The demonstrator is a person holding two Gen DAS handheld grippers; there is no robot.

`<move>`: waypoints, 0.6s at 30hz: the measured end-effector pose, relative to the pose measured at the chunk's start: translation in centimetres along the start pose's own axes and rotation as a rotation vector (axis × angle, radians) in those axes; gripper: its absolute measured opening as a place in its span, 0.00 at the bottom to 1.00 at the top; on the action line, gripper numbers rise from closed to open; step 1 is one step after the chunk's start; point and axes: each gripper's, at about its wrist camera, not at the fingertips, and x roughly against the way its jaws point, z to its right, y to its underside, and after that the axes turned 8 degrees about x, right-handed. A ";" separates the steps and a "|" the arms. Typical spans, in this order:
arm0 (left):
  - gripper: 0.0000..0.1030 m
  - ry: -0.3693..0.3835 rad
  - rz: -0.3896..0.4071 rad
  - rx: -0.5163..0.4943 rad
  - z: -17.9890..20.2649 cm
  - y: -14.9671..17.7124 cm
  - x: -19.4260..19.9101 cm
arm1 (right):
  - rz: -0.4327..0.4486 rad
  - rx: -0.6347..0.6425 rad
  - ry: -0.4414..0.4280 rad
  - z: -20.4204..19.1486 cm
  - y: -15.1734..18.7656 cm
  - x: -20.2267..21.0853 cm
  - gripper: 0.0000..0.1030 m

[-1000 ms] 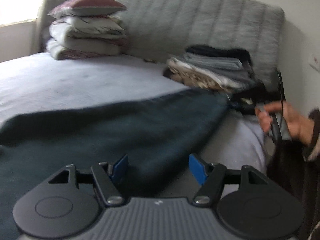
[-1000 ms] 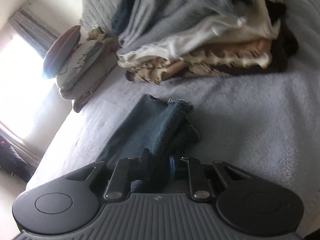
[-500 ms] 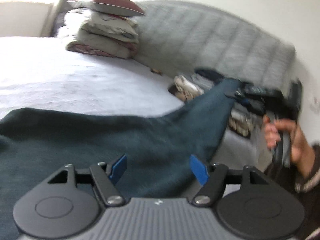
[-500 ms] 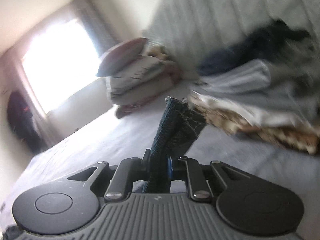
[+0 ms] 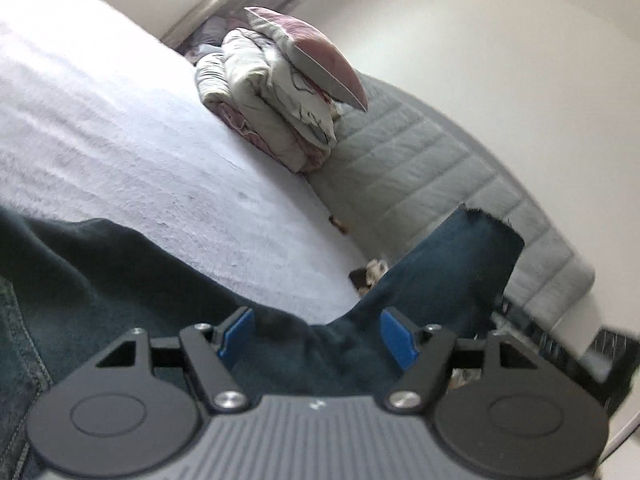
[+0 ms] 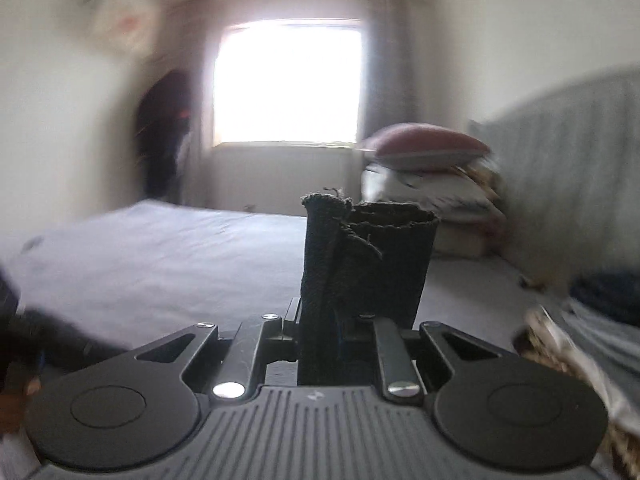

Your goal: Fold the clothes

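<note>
Dark blue jeans (image 5: 120, 280) lie spread on the pale bed (image 5: 120, 140). One leg end (image 5: 460, 264) is lifted up off the bed at the right. My left gripper (image 5: 316, 334) is open, its blue pads (image 5: 236, 332) wide apart, with a hump of denim lying between them and no pad pressing on it. In the right wrist view my right gripper (image 6: 324, 320) is shut on the frayed hem of the jeans leg (image 6: 368, 252), which stands up between the fingers above the bed (image 6: 160, 256).
A stack of pillows and bedding (image 5: 280, 92) (image 6: 432, 172) sits by the grey padded headboard (image 5: 420, 168). Folded clothes (image 6: 580, 344) lie at the right near the headboard. A bright window (image 6: 288, 80) and a dark hanging garment (image 6: 164, 132) are across the room.
My right gripper has risen and rolled upright with the jeans hem in it, lifting that leg off the bed. The left gripper's view has rolled, so the bed now slants.
</note>
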 end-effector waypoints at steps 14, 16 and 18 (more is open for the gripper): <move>0.84 0.139 -0.004 0.473 -5.7 1.2 -0.5 | -0.143 0.414 -0.232 -12.6 4.7 -3.6 0.16; 0.83 0.087 -0.019 0.474 -5.8 1.4 -0.8 | -0.146 0.477 -0.229 -13.9 5.8 -3.4 0.16; 0.79 0.042 -0.027 0.468 -5.7 1.5 -0.9 | -0.133 0.560 -0.218 -15.1 6.9 -3.0 0.16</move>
